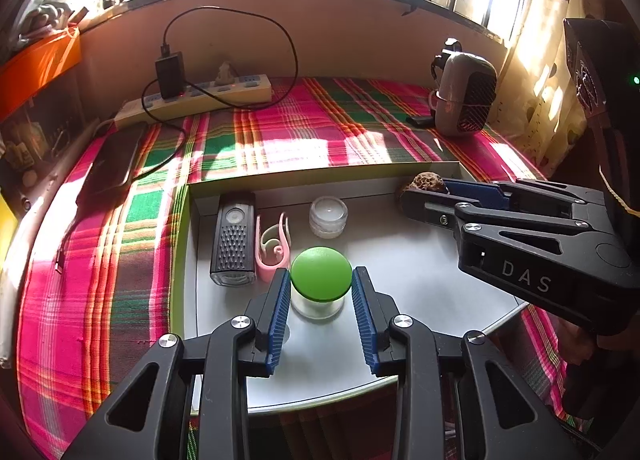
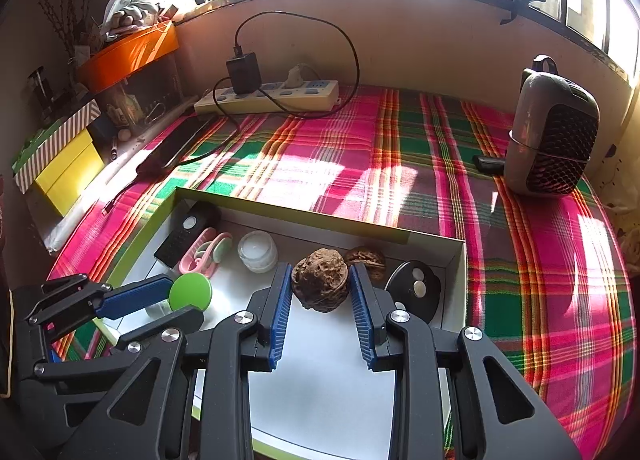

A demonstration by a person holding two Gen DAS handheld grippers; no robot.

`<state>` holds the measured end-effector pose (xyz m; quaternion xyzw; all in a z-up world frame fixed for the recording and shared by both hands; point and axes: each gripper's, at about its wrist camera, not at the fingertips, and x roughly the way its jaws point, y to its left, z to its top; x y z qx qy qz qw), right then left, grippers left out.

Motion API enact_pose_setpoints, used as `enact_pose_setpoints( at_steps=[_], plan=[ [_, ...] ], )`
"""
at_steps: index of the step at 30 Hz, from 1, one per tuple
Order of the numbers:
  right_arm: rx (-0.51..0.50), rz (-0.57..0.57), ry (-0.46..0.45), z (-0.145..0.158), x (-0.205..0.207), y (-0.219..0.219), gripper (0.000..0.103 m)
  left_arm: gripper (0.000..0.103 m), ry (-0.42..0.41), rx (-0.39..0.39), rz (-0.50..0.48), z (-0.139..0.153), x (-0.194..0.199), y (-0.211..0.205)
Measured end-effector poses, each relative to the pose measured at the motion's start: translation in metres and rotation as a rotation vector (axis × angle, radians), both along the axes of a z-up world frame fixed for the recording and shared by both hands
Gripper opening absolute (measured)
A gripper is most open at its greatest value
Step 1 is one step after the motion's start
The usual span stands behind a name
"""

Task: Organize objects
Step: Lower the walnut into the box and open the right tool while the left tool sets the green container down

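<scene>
Left wrist view: left gripper (image 1: pixel 321 280) jaws apart around green-lidded jar (image 1: pixel 320 276); right gripper (image 2: pixel 320 284) clamps walnut (image 2: pixel 319 284).

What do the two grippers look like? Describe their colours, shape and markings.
Both match. The left gripper and the right gripper have black angular plastic frames with triangular cut-outs, silver round screw heads at the joints, and blue ribbed pads on the inner faces of the fingers. Seen from the left wrist, the right gripper's side bears white letters "DAS".

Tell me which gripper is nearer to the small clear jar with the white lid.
Left. The left gripper straddles the green-lidded jar just in front of the clear jar. The right gripper, around the walnut, sits farther to the side.
</scene>
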<state>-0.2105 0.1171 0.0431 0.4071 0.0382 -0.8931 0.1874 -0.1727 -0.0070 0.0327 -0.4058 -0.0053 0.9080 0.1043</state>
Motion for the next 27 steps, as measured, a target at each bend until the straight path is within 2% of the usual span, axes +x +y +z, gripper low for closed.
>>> enact_pose_setpoints(
  at_steps=[10, 27],
  plan=[
    [0.029, 0.045, -0.031, -0.009, -0.019, -0.014, 0.031, 0.030, 0.015, 0.002, 0.004, -0.002, -0.010, -0.001],
    [0.088, 0.070, -0.068, -0.023, -0.034, -0.029, 0.031, 0.030, -0.020, 0.022, -0.004, -0.013, -0.017, -0.002]
  ],
)
